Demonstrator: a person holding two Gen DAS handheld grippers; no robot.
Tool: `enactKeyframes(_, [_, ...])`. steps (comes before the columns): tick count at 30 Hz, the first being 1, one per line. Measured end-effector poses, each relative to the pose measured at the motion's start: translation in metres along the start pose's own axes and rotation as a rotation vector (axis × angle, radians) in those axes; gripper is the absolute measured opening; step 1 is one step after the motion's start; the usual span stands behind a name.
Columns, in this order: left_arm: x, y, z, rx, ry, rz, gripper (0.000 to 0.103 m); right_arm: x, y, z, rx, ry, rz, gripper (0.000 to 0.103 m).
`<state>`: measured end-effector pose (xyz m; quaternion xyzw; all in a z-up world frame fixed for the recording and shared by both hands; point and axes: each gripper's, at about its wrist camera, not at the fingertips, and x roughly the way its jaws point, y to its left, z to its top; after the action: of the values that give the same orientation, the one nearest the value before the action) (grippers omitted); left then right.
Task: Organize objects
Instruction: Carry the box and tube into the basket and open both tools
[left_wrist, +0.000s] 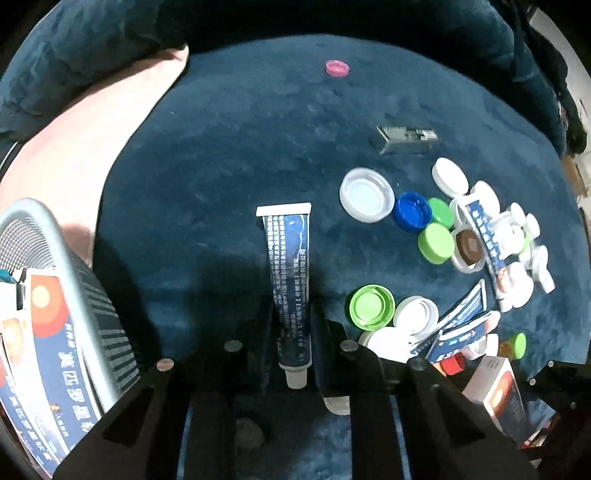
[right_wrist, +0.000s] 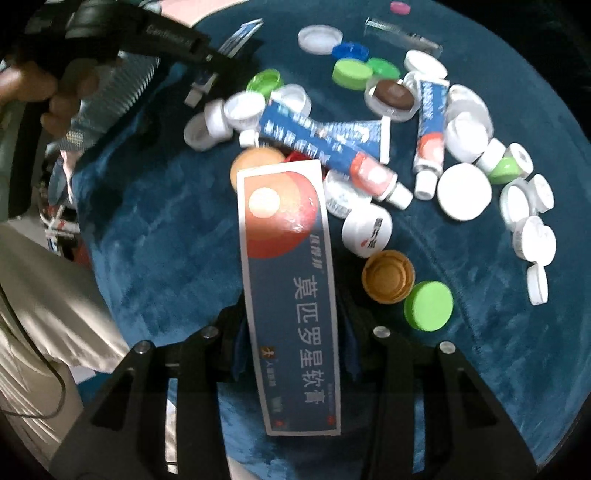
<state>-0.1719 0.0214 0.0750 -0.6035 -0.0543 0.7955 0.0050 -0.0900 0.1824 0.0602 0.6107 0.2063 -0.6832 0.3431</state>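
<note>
My left gripper (left_wrist: 291, 321) is shut on a dark blue ointment tube (left_wrist: 290, 280), held lengthwise with its white cap toward the camera, above the blue velvet surface (left_wrist: 221, 147). My right gripper (right_wrist: 291, 332) is shut on a blue and orange ointment box (right_wrist: 290, 291), held flat above the surface. A pile of bottle caps (right_wrist: 465, 192) and more tubes (right_wrist: 332, 147) lies ahead of the right gripper; it also shows at the right of the left wrist view (left_wrist: 436, 240). The left gripper appears at the top left of the right wrist view (right_wrist: 207, 70).
A grey mesh basket (left_wrist: 48, 236) holding ointment boxes stands at the left. A pink cap (left_wrist: 337, 68) and a small silver box (left_wrist: 406, 138) lie farther out. A pink cushion (left_wrist: 92, 129) sits at the left. Another box (left_wrist: 498, 391) lies at the lower right.
</note>
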Motion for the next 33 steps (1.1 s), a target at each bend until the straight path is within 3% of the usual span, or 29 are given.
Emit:
enactKeyframes(5, [-0.018, 0.008, -0.001, -0.032, -0.023, -0.032, 0.017, -0.021, -0.004, 0.006, 0.073, -0.089, 0.077, 0.041])
enactKeyframes(10, [-0.052, 0.013, 0.001, -0.037, -0.098, -0.048, 0.017, -0.036, -0.025, 0.023, 0.144, -0.144, 0.112, 0.041])
enactKeyframes(16, [-0.101, 0.047, 0.001, -0.100, -0.188, -0.070, 0.017, -0.056, -0.020, 0.052, 0.236, -0.213, 0.171, 0.041])
enactKeyframes(19, [-0.130, 0.079, -0.003, -0.157, -0.258, -0.031, 0.017, -0.067, -0.010, 0.070, 0.258, -0.245, 0.221, 0.041])
enactKeyframes(24, [-0.157, 0.141, -0.024, -0.255, -0.322, 0.062, 0.017, -0.068, 0.041, 0.111, 0.238, -0.263, 0.305, 0.041])
enactKeyframes(28, [-0.168, 0.186, -0.051, -0.314, -0.346, 0.177, 0.017, -0.061, 0.086, 0.140, 0.190, -0.251, 0.336, 0.041])
enactKeyframes(33, [-0.164, 0.234, -0.086, -0.426, -0.319, 0.187, 0.017, -0.055, 0.140, 0.171, 0.124, -0.237, 0.360, 0.041])
